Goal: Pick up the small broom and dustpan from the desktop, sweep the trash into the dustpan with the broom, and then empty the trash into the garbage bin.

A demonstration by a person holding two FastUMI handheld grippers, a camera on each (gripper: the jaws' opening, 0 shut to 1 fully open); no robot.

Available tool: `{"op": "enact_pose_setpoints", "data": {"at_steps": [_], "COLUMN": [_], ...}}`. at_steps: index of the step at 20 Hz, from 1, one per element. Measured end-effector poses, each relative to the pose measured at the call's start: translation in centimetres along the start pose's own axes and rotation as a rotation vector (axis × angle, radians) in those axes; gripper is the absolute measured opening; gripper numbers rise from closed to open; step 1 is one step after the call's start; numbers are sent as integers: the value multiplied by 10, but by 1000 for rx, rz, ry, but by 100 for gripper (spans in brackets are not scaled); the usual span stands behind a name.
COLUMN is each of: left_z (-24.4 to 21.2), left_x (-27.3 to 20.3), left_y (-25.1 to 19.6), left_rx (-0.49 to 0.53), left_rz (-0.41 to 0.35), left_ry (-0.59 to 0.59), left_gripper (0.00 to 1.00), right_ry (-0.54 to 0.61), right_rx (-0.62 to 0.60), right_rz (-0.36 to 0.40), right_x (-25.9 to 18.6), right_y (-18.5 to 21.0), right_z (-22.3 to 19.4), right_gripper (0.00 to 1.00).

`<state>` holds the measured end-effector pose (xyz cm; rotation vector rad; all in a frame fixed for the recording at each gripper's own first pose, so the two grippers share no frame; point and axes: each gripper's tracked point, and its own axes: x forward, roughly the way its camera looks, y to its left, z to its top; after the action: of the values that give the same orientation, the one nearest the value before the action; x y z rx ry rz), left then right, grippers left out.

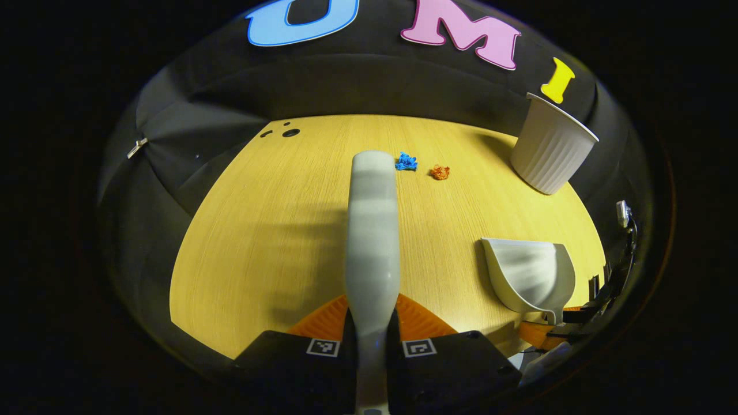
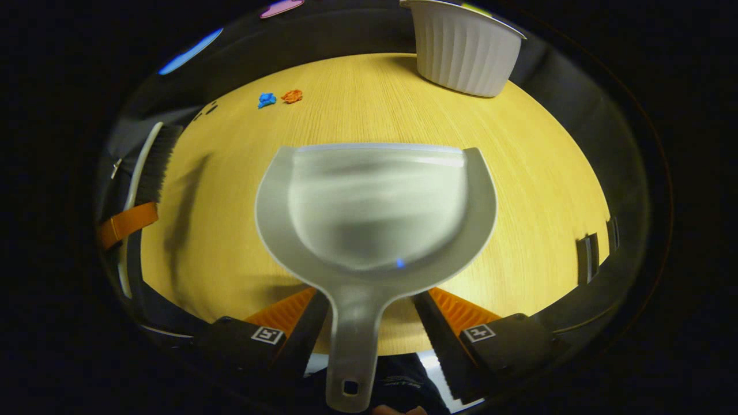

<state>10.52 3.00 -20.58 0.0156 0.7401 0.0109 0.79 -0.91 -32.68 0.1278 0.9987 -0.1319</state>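
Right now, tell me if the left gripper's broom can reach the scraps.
Probably yes: only bare desktop lies between the broom and the blue scrap and orange scrap; the dustpan sits aside.

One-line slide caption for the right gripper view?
Right gripper open around dustpan handle; two paper scraps wait ahead.

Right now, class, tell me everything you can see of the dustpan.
The dustpan is pale grey, plastic by its look, with a rounded scoop, a straight front lip and a short handle ending in a hanging hole. It is empty. It lies above the wooden table, its handle between the open fingers of the right gripper.
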Motion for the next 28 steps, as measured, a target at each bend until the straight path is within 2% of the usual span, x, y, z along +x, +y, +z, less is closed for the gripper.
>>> {"op": "enact_pose_setpoints", "data": {"at_steps": [1, 3, 4, 5, 6, 8, 9, 10, 11, 12, 14, 17, 18, 19, 20, 21, 22, 23, 28], "left_z": [-3, -5, -4, -3, -1, 4, 6, 9, 12, 18, 33, 55, 62, 71, 79, 87, 97, 107, 164], "left_x": [-1, -3, -3, 0, 3, 10, 13, 18, 24, 30, 45, 74, 86, 99, 110, 123, 136, 148, 193], "left_y": [2, 6, 8, 11, 14, 16, 16, 14, 13, 16, 24, 18, 19, 22, 24, 25, 26, 27, 21], "left_rx": [-18, -52, -58, -60, -60, -66, -80, -96, -104, -95, -46, -19, -13, 2, 23, 51, 90, 140, 508], "left_rz": [2, 6, 13, 22, 32, 42, 40, 27, 16, 18, 34, 3, 4, 10, 14, 17, 18, 22, 31], "left_ry": [12, 26, 31, 34, 37, 41, 46, 58, 67, 72, 76, 111, 127, 143, 157, 170, 182, 191, 203], "left_gripper": [23, 25, 23, 25, 25, 25, 25, 25, 28, 25, 25, 25, 25, 26, 26, 25, 25, 25, 25], "right_ry": [10, 12, 8, 5, -1, -18, -25, -23, -18, -18, -24, -50, -54, -48, -44, -38, -28, -14, 35], "right_rx": [-9, -41, -60, -70, -67, -89, -115, -155, -199, -238, -310, -400, -413, -426, -438, -448, -455, -458, -473], "right_rz": [-14, -36, -29, -19, 5, 62, 87, 103, 116, 129, 155, 188, 212, 232, 238, 237, 238, 246, 245], "right_x": [0, 2, 4, 5, 7, 4, 3, 7, 9, 10, 10, 4, 0, -1, 2, 5, 10, 15, 29], "right_y": [-1, -7, -5, -5, -4, -3, -4, -6, -8, -11, -15, -22, -22, -24, -26, -28, -27, -27, -30], "right_z": [-1, 1, 5, 10, 11, 16, 18, 20, 22, 24, 31, 51, 57, 62, 67, 71, 75, 75, 77], "right_gripper": [92, 83, 71, 66, 40, 43, 39, 43, 38, 38, 38, 38, 43, 38, 38, 38, 43, 38, 36]}}
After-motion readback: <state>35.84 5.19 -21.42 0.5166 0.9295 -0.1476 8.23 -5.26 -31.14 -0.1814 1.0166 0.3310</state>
